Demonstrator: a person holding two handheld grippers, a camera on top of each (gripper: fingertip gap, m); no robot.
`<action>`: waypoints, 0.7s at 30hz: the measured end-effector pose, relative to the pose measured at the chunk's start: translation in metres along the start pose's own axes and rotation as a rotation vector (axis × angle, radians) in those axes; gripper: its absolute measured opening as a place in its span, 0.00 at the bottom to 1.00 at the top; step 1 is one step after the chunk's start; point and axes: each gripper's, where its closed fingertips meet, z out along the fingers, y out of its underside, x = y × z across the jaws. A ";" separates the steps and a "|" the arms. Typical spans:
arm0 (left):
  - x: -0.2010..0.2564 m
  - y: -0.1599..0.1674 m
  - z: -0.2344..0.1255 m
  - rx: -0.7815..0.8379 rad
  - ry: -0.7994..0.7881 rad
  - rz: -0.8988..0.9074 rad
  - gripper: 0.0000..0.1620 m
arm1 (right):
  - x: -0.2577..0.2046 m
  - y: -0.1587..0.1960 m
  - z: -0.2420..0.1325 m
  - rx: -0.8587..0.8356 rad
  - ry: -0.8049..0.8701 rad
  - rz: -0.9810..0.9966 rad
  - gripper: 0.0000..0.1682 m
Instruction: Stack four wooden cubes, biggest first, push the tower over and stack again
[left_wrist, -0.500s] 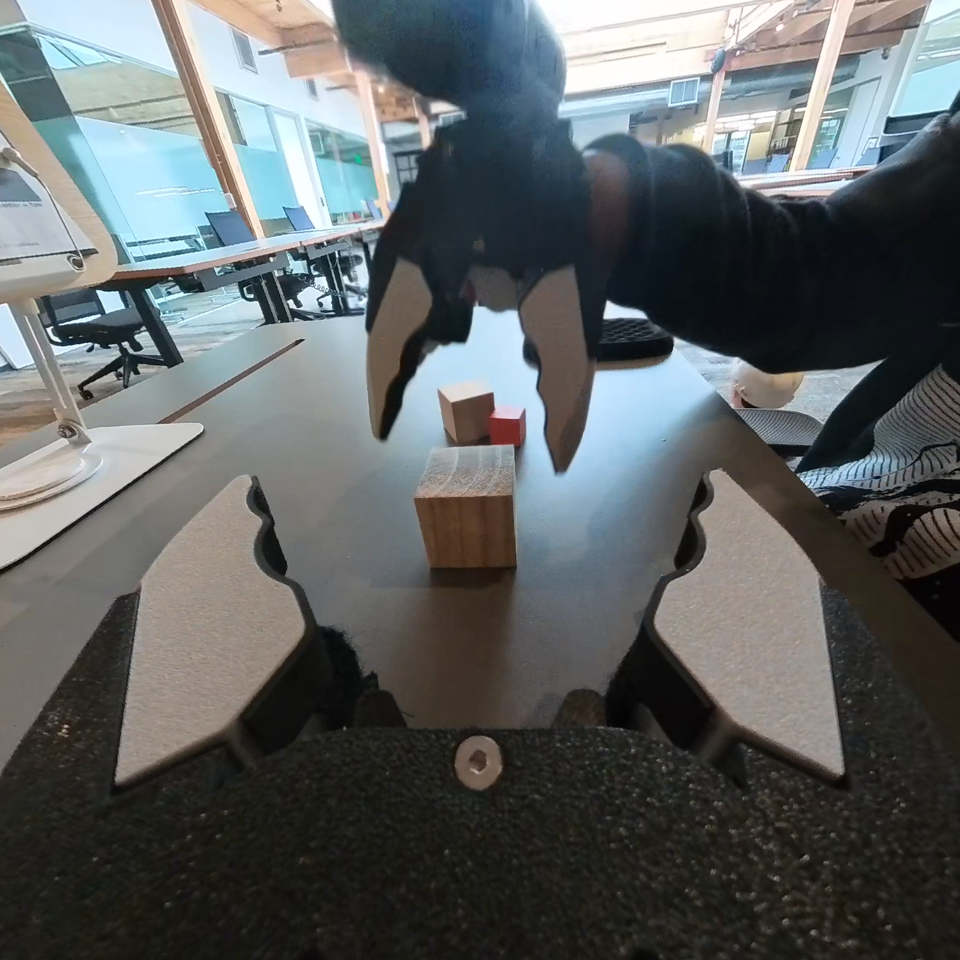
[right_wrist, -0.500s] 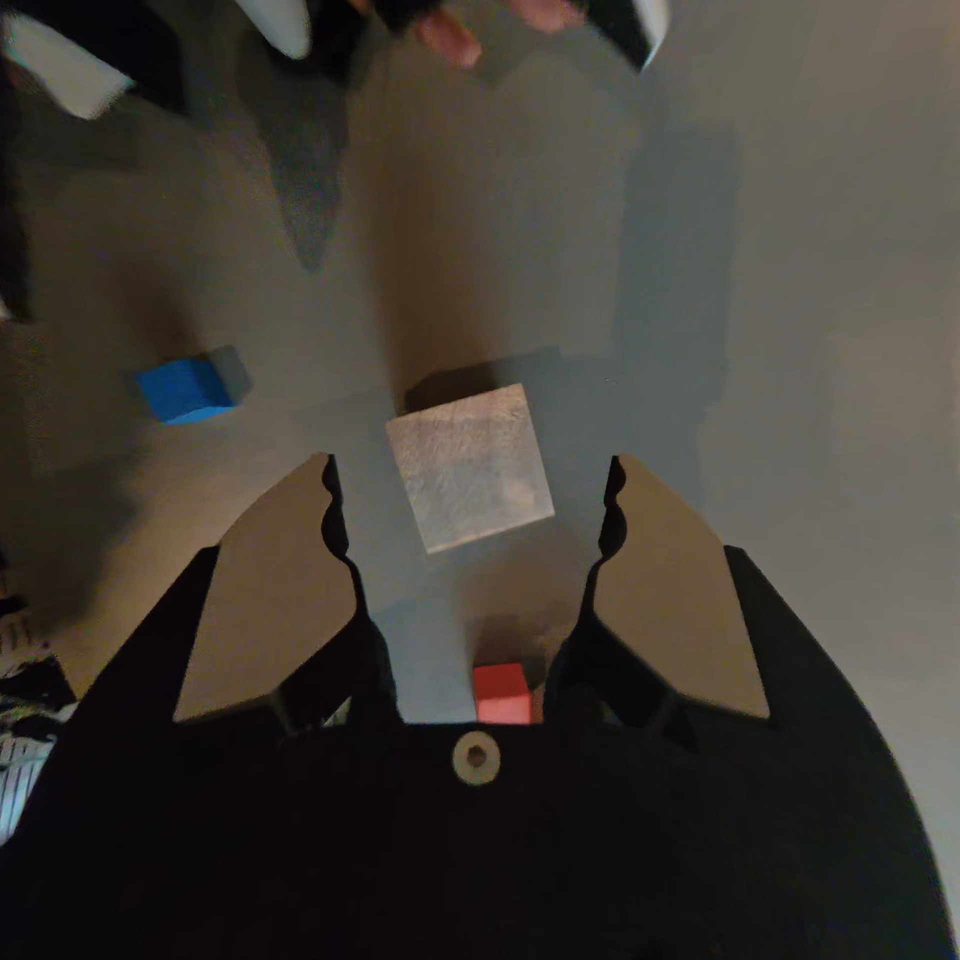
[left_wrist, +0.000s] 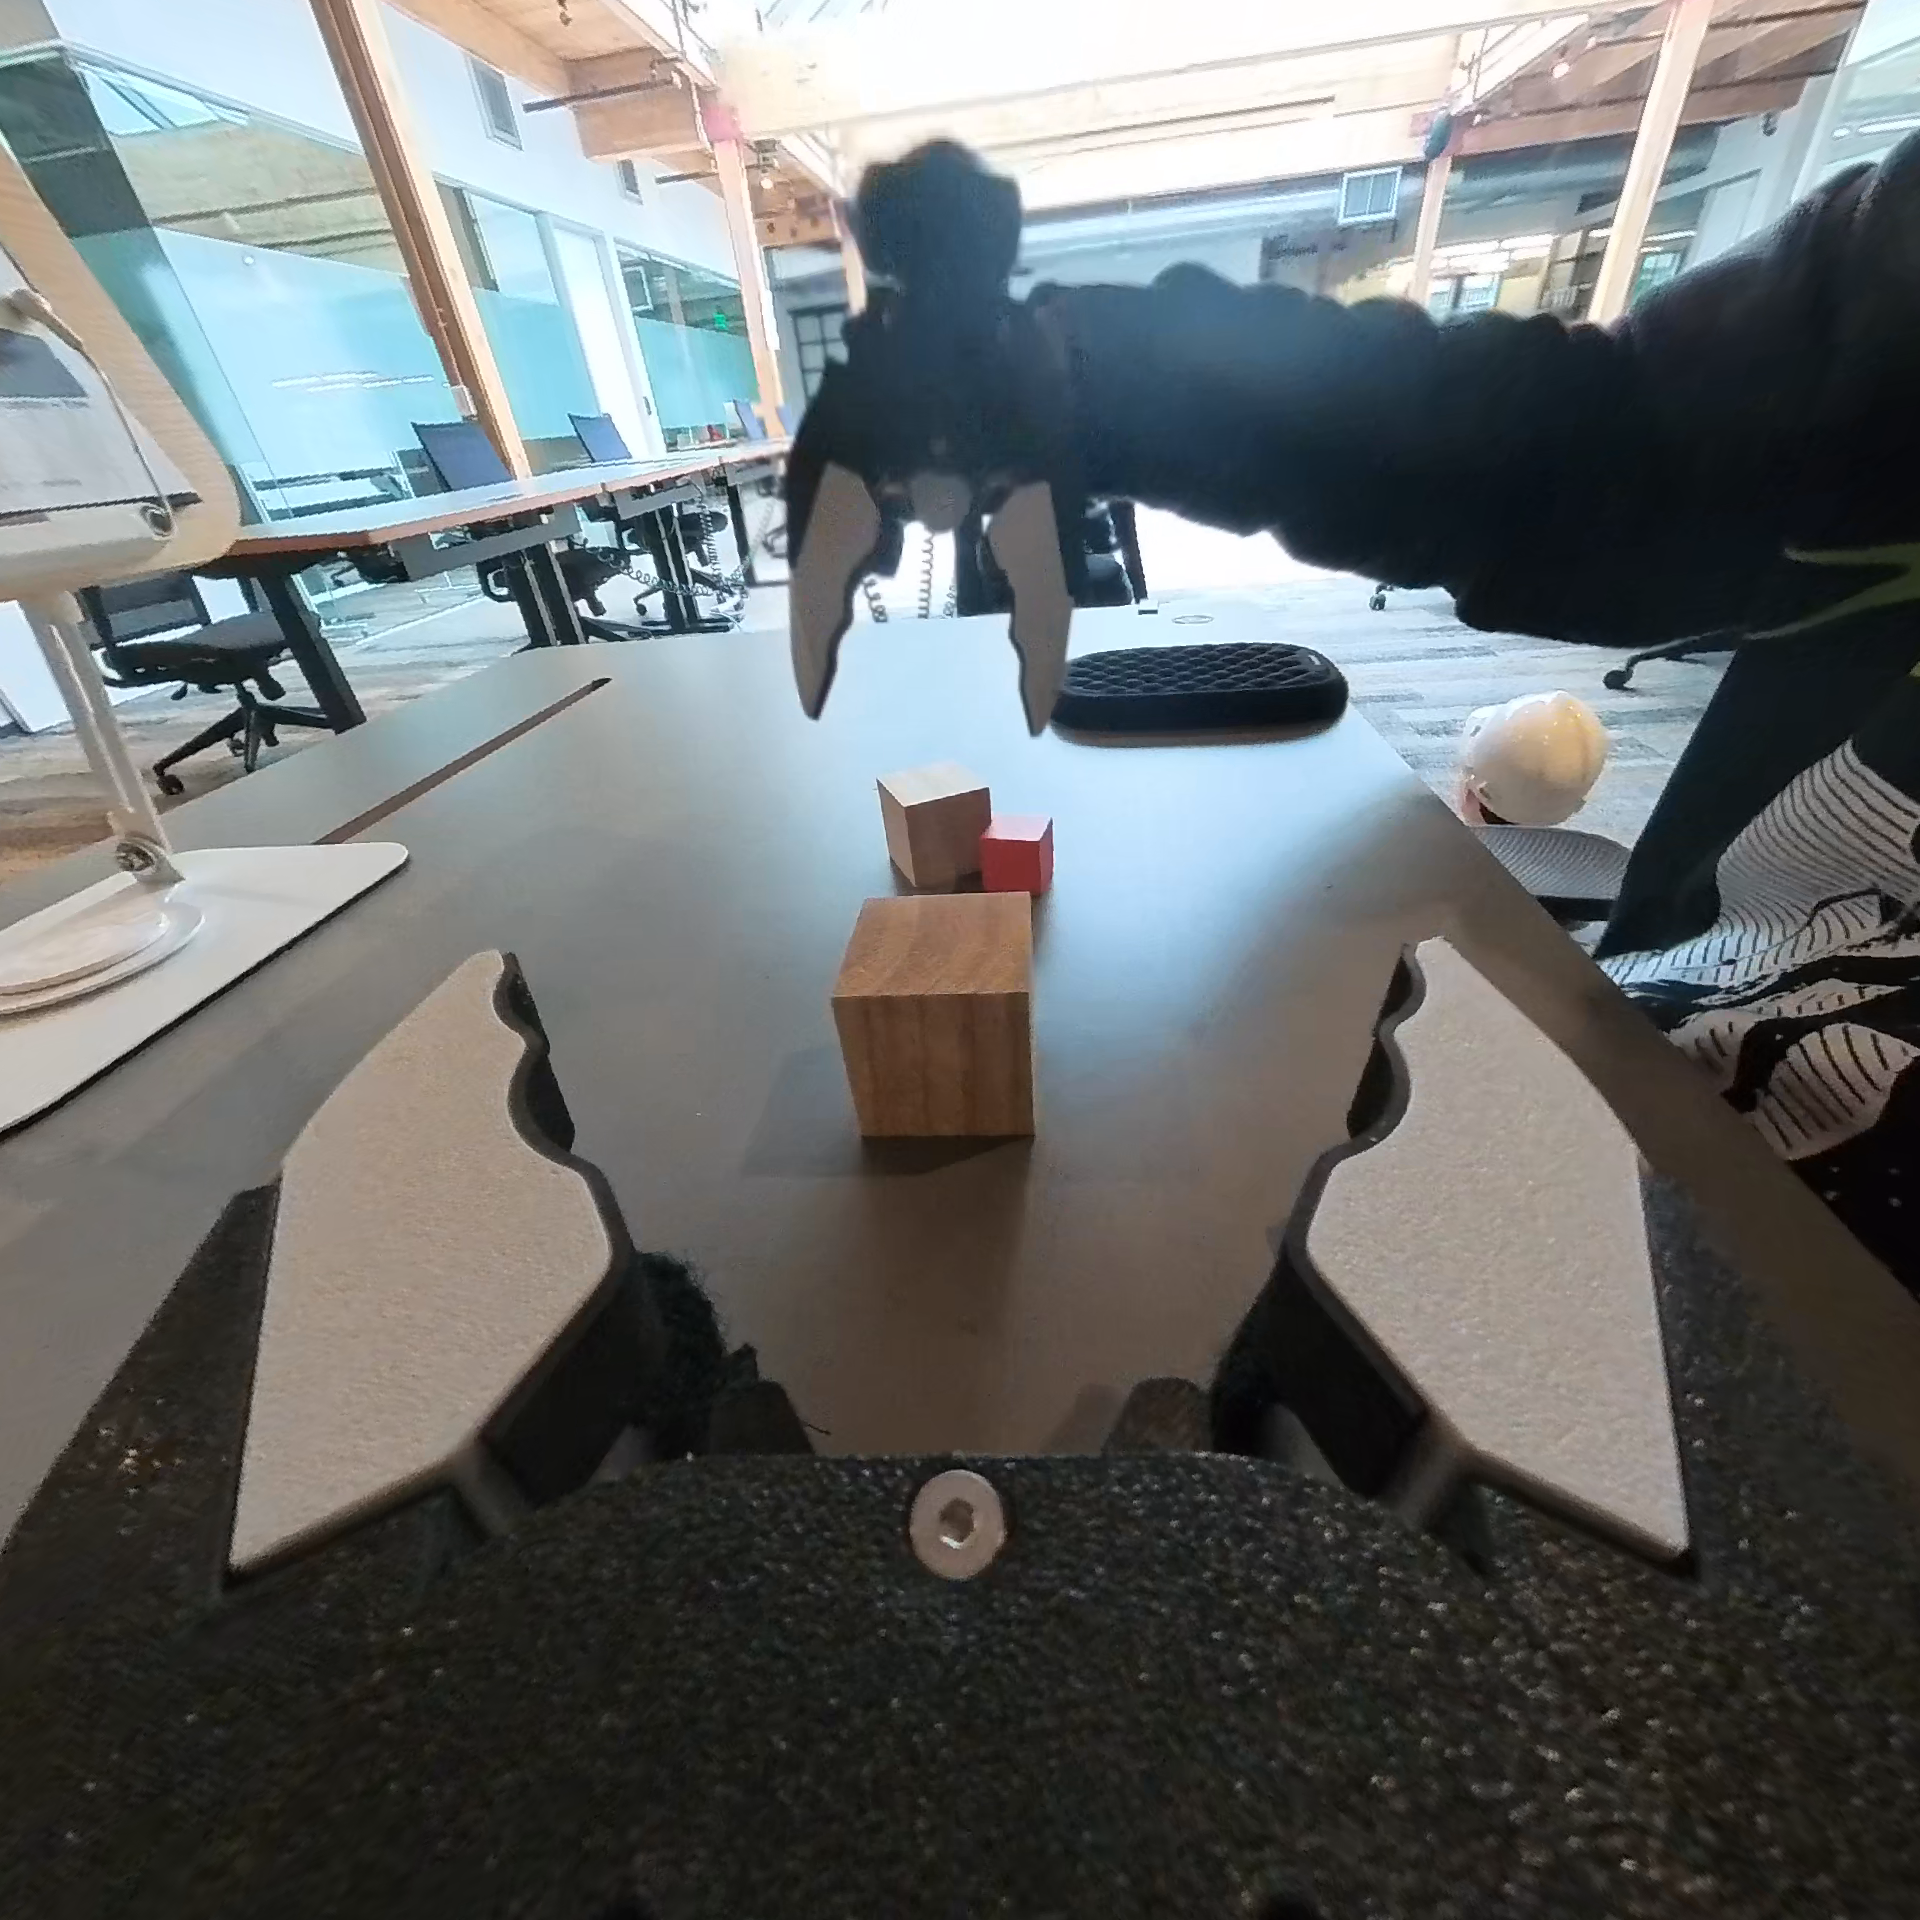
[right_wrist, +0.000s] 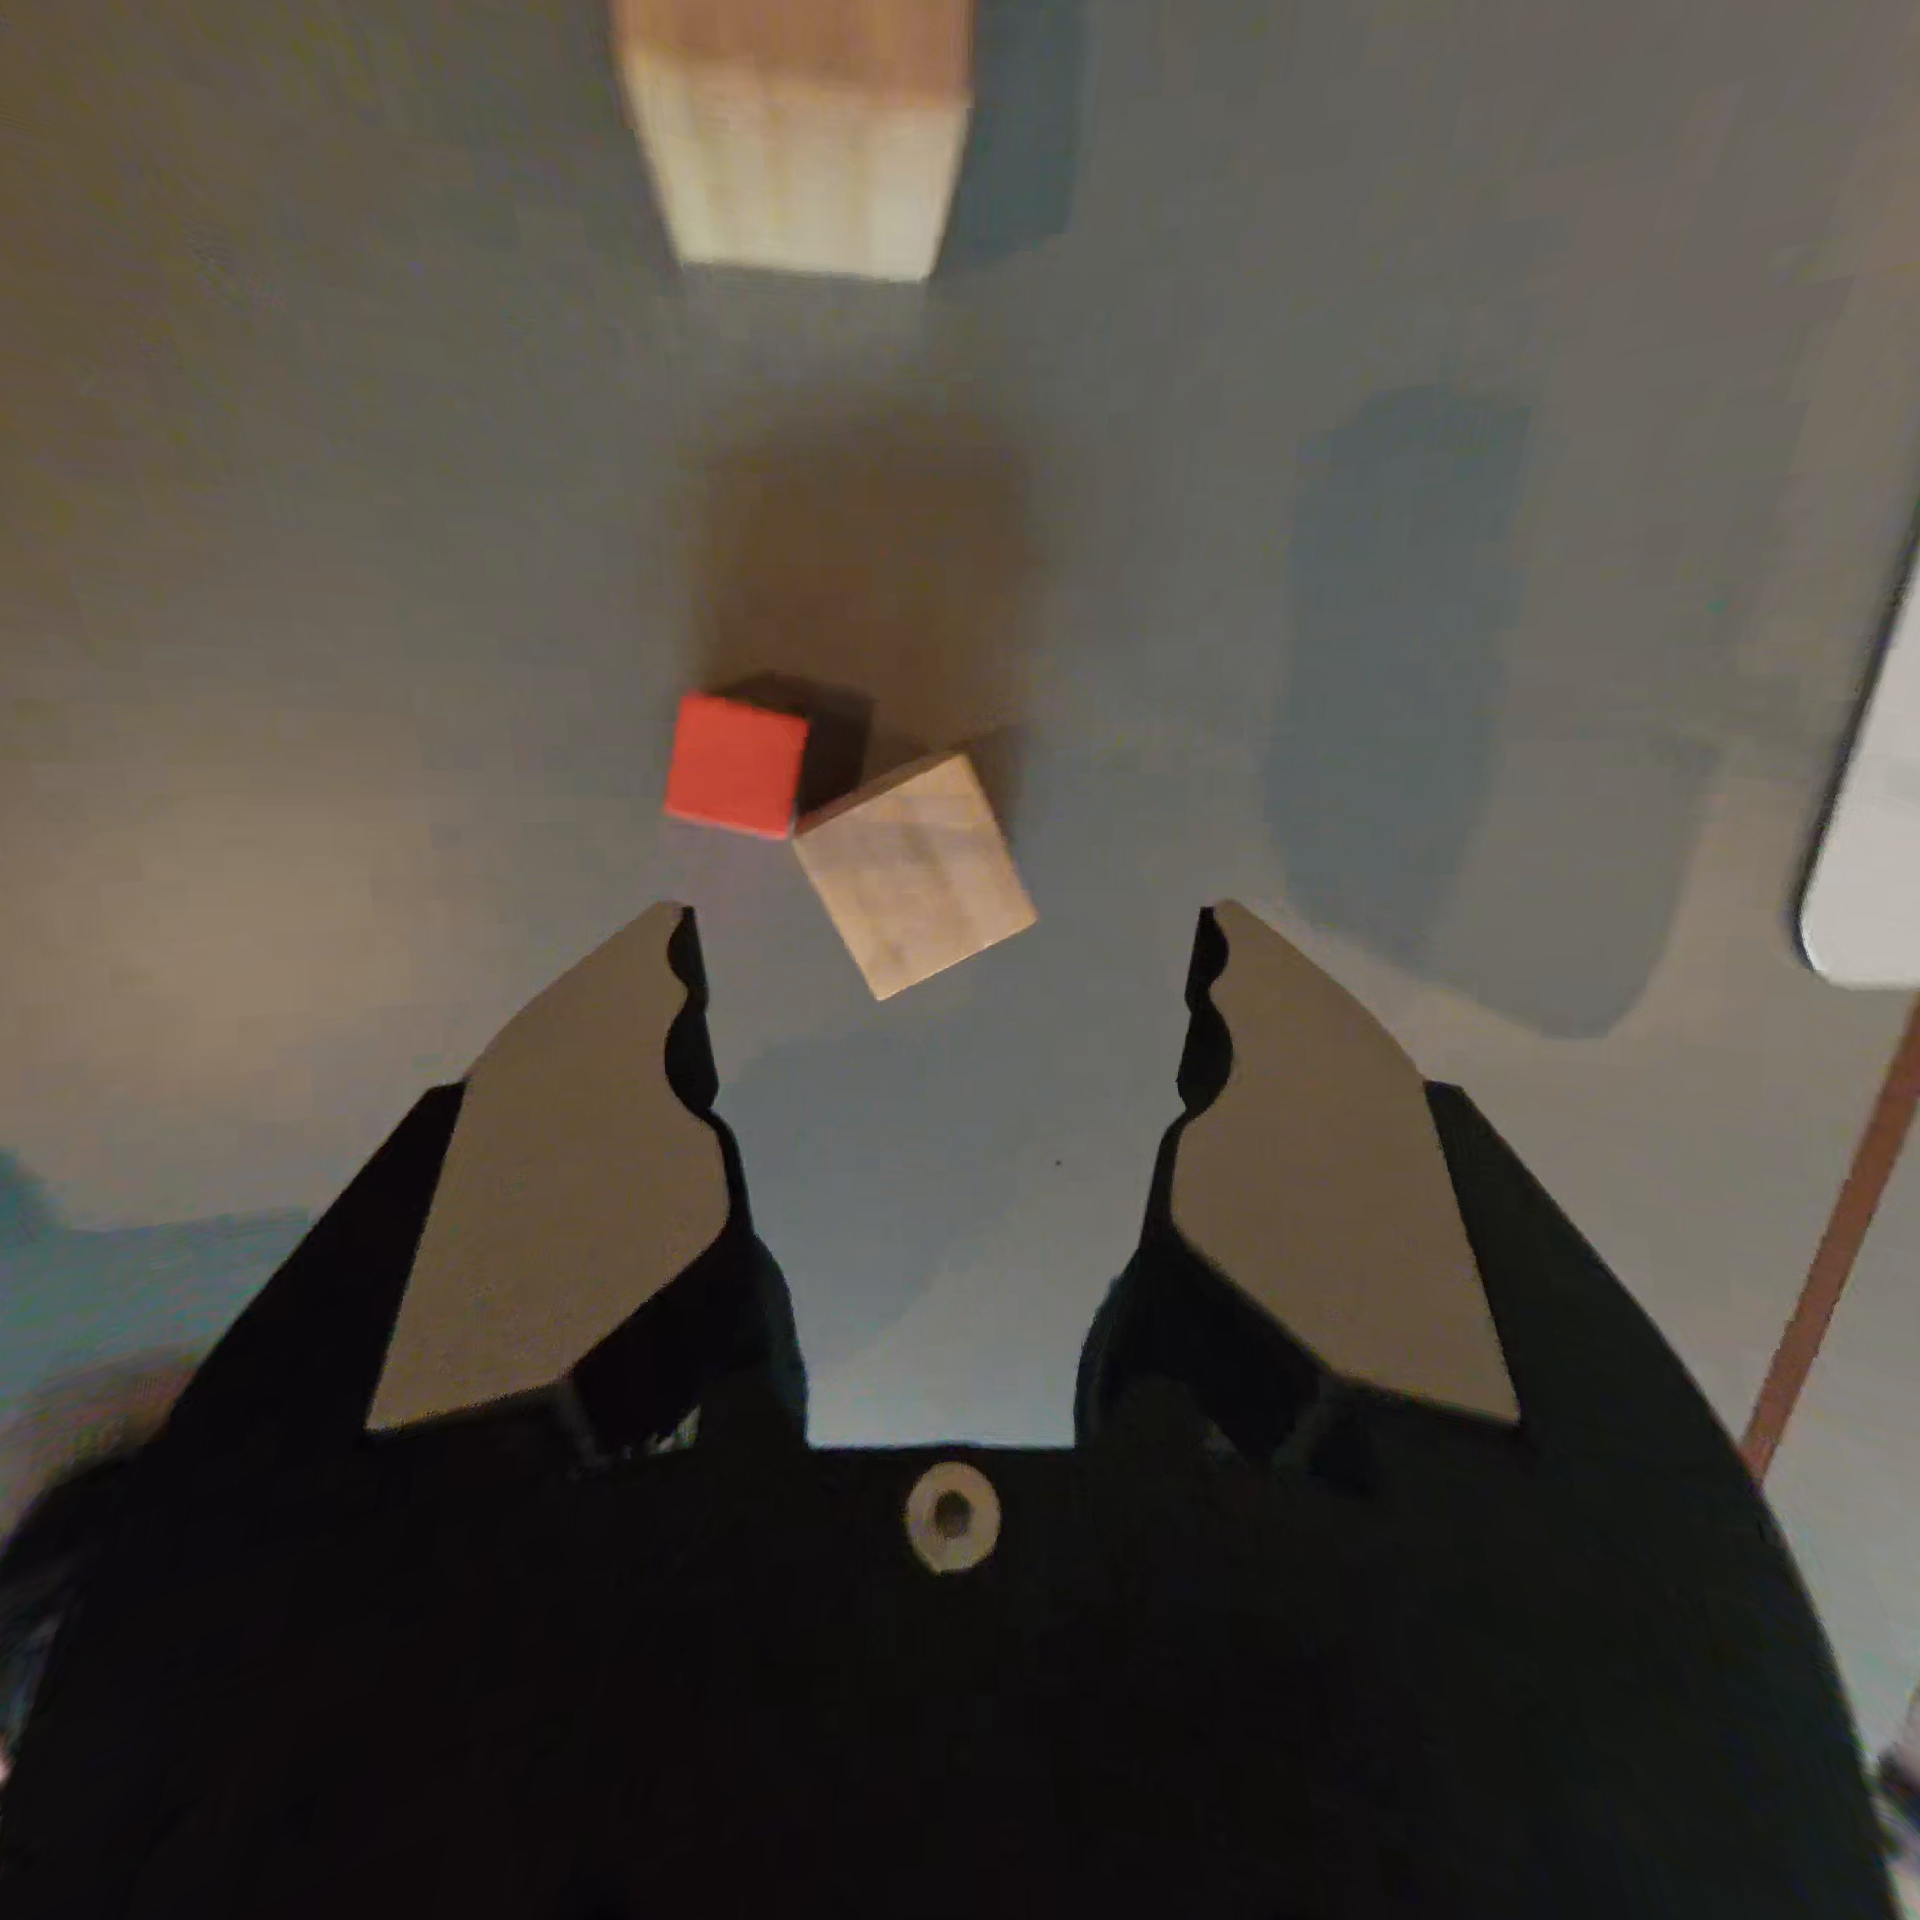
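Your left gripper (left_wrist: 951, 1049) sits low over the dark table (left_wrist: 1195, 935), wide open & empty, w/ the big wooden cube (left_wrist: 935, 1013) standing just ahead between its fingers, untouched. Farther back, the mid wooden cube (left_wrist: 930, 836) touches the small red cube (left_wrist: 1016, 854). Above those two your right gripper (left_wrist: 928, 701) hangs fingers-down, spread, gripping nothing.

Red cube (left_wrist: 1016, 853) — dark grey table (left_wrist: 644, 831)

No writing can be made out on the cubes or the table. The page on the white stand (left_wrist: 62, 457) at the left is too blurred to be read.
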 end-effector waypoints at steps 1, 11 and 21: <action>-0.001 0.000 0.000 0.004 -0.002 -0.003 0.90 | -0.003 0.004 0.006 -0.007 -0.017 -0.052 0.54; -0.002 -0.001 -0.001 0.008 -0.009 -0.005 0.90 | -0.011 0.001 0.034 -0.022 -0.150 -0.360 0.40; -0.001 -0.001 0.000 0.005 -0.007 -0.005 0.89 | 0.009 0.002 0.024 -0.092 -0.048 -0.246 0.26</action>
